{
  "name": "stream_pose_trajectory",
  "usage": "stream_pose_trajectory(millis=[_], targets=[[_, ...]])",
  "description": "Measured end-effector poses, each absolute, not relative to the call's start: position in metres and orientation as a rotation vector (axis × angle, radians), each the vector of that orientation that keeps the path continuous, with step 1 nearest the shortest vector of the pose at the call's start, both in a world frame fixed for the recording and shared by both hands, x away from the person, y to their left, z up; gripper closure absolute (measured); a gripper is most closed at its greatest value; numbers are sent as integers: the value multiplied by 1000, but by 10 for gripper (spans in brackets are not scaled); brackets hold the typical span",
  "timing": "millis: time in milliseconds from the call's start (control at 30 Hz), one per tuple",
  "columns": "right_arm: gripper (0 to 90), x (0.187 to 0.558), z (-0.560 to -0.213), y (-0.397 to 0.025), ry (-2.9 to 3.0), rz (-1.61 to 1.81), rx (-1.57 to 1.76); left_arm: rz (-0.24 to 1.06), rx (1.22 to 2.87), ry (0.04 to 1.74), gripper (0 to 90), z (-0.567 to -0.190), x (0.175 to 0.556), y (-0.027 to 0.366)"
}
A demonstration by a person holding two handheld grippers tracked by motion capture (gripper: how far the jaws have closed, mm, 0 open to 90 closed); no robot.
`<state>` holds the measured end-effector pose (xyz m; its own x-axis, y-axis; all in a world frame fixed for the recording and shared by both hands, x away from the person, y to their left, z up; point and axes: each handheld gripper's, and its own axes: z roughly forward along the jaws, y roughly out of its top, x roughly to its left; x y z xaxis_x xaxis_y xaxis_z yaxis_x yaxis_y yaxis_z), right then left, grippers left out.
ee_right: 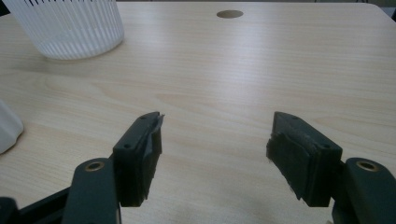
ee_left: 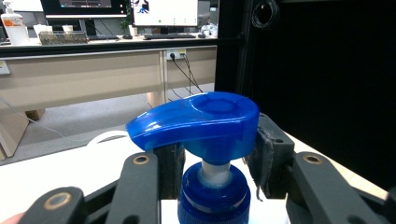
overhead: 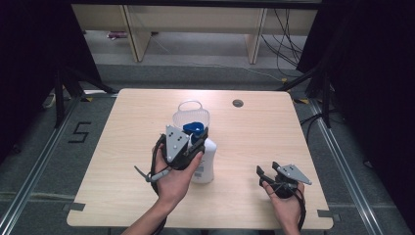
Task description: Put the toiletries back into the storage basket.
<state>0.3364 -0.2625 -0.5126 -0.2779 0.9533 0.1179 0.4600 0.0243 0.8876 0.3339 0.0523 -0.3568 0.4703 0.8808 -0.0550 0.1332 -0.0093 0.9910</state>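
One white basket behind pump bottle

L gripper fingers closed in a grip; R gripper fingers spread wide.

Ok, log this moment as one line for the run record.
left gripper: jaws either side of pump bottle neck under blue pump head | right gripper: open, empty, over table | white basket: behind bottle

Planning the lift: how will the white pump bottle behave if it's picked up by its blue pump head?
The white pump bottle is tall and narrow, so probably tippy. The left gripper flanks only the blue pump head's thin neck, so it may swing or slip.
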Motion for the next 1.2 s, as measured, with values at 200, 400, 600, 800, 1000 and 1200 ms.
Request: stream_pose_trajectory(millis=[200, 400, 600, 800, 1000, 1200], targets=[[350, 338, -514, -263, 1762, 1229, 1421, 730, 1484, 935, 597, -355, 335, 56], [351, 339, -514, -264, 1763, 1208, 1437, 710, 1487, 929, 598, -355, 337, 58], [350, 340, -515, -267, 1770, 1214, 1386, 707, 1490, 917, 599, -353, 340, 58], [351, 340, -515, -266, 1772, 1216, 1388, 706, 1473, 903, 599, -342, 341, 62], [350, 339, -514, -267, 1774, 1236, 1390, 705, 1460, 890, 600, -331, 345, 64], [350, 337, -514, -267, 1769, 1218, 1391, 713, 1447, 892, 600, -322, 350, 67]])
